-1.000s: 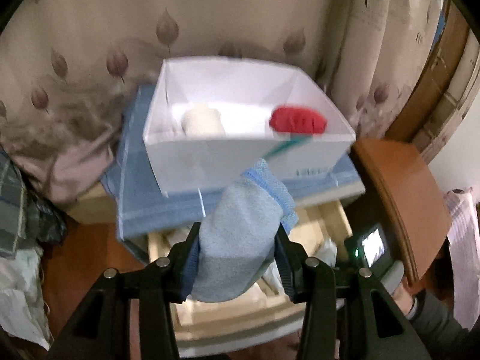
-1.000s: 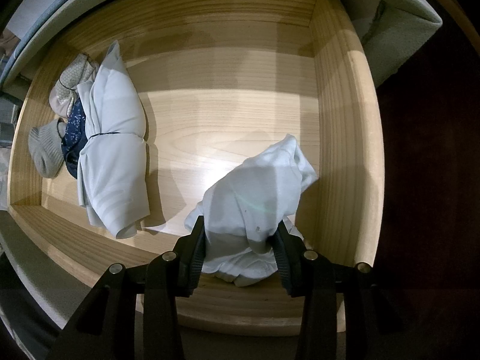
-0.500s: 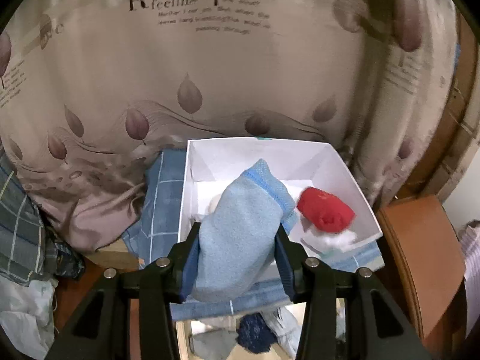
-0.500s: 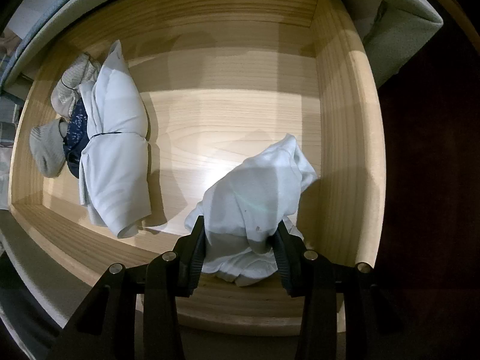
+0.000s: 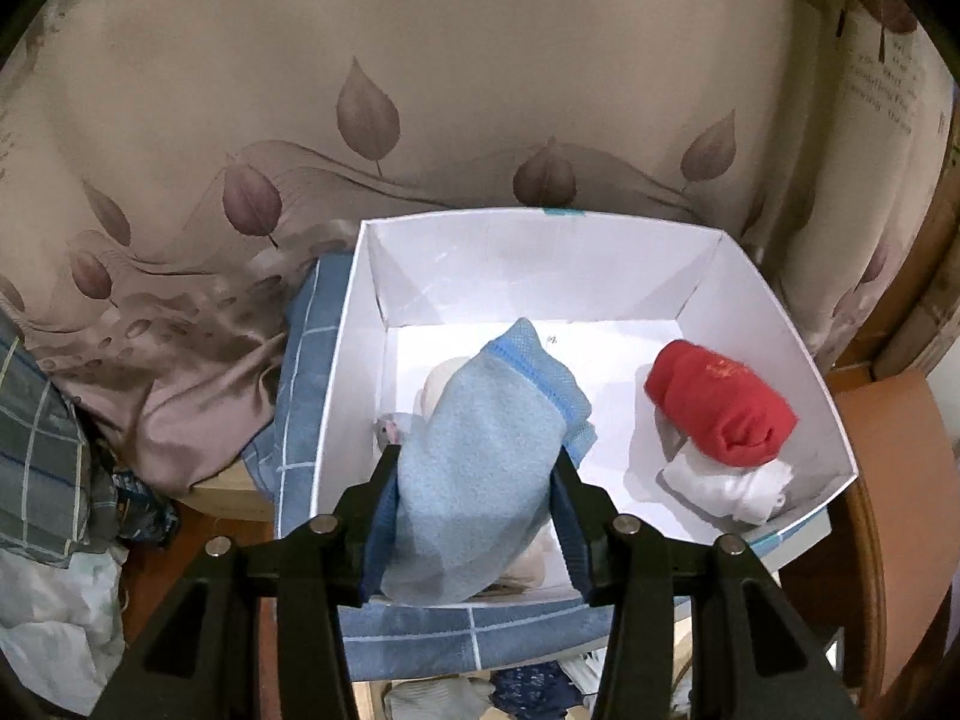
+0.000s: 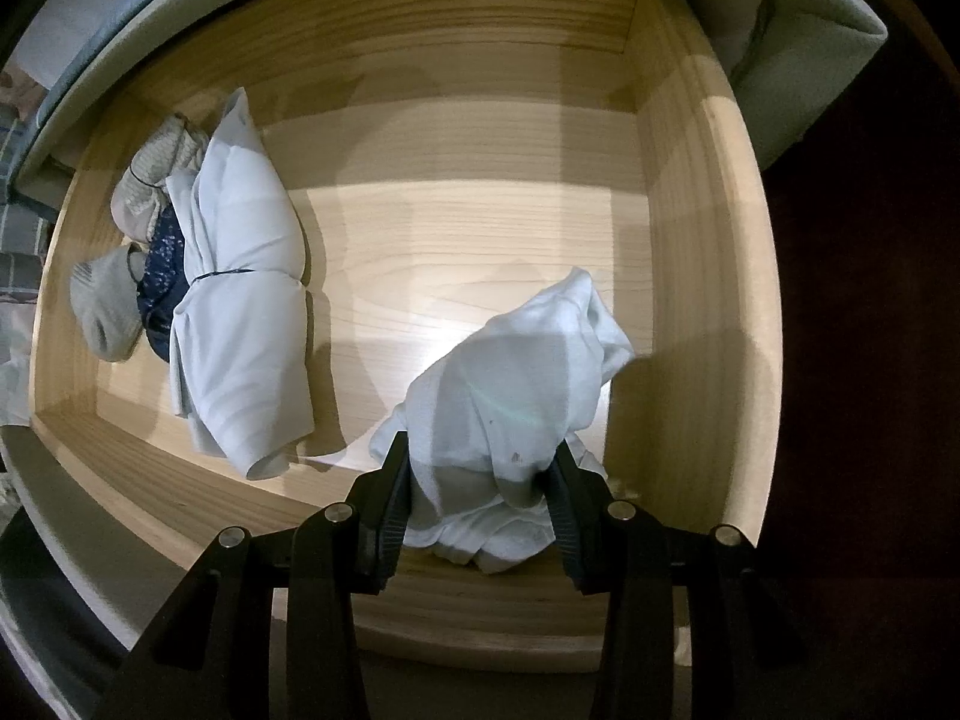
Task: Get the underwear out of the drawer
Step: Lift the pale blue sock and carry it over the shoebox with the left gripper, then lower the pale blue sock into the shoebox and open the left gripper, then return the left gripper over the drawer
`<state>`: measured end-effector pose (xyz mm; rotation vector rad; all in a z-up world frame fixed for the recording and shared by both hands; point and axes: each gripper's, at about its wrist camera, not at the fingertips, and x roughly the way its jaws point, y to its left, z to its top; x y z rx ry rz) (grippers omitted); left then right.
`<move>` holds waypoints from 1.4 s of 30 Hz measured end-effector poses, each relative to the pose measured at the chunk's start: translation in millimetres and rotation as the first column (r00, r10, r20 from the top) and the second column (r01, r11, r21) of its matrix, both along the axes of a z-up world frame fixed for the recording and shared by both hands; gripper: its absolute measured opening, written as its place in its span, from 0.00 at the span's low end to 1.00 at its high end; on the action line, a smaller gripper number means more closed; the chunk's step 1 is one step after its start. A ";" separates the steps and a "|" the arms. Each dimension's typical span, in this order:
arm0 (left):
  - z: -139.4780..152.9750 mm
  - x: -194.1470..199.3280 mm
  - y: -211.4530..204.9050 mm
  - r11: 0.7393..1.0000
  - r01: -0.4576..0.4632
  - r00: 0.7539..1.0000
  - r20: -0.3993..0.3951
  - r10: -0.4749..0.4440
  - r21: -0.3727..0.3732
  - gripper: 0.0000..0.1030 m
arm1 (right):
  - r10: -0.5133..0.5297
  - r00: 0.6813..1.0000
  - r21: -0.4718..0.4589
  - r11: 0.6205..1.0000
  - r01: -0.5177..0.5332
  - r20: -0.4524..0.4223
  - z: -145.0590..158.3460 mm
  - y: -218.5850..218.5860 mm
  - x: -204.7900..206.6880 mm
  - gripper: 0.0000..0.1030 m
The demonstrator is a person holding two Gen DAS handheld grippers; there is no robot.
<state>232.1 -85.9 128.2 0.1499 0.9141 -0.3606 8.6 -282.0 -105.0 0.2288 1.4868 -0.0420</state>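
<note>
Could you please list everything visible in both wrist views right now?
White box: one, on the blue checked cloth.
Blue checked cloth: one, under the box.
Red roll: one, right in box.
White roll: one, below the red roll.
Curtain: one, beige with leaves, behind.
Wooden drawer: one, light wood.
White bundle: one, tied, left in drawer.
Light-blue garment: one, between the opening left claw jaws.
White garment: one, clamped by the right claw.

A light-blue terry cloth bundle (image 5: 480, 468) hangs over a smooth matt white paperboard box (image 5: 774, 324); pale, smooth-finished wooden drawer (image 6: 678, 276) holds soft white cotton garment (image 6: 510, 396).
</note>
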 end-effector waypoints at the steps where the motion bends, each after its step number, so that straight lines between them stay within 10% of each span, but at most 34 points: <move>1: -3.1 0.9 -1.8 1.000 0.003 1.000 -0.008 -0.003 0.007 0.47 | -0.001 1.000 0.002 1.000 0.001 0.001 -0.5 -0.3 -0.4 0.38; 23: 14.6 -7.6 7.7 0.997 0.000 0.999 -0.035 -0.003 -0.071 0.64 | -0.004 1.000 0.010 1.000 0.004 0.000 -0.9 -2.2 -0.1 0.38; 42: -11.6 -94.6 44.5 0.997 0.059 0.998 -0.029 -0.058 0.050 0.64 | -0.011 1.000 0.007 1.000 0.011 -0.001 -1.2 -2.0 -0.1 0.38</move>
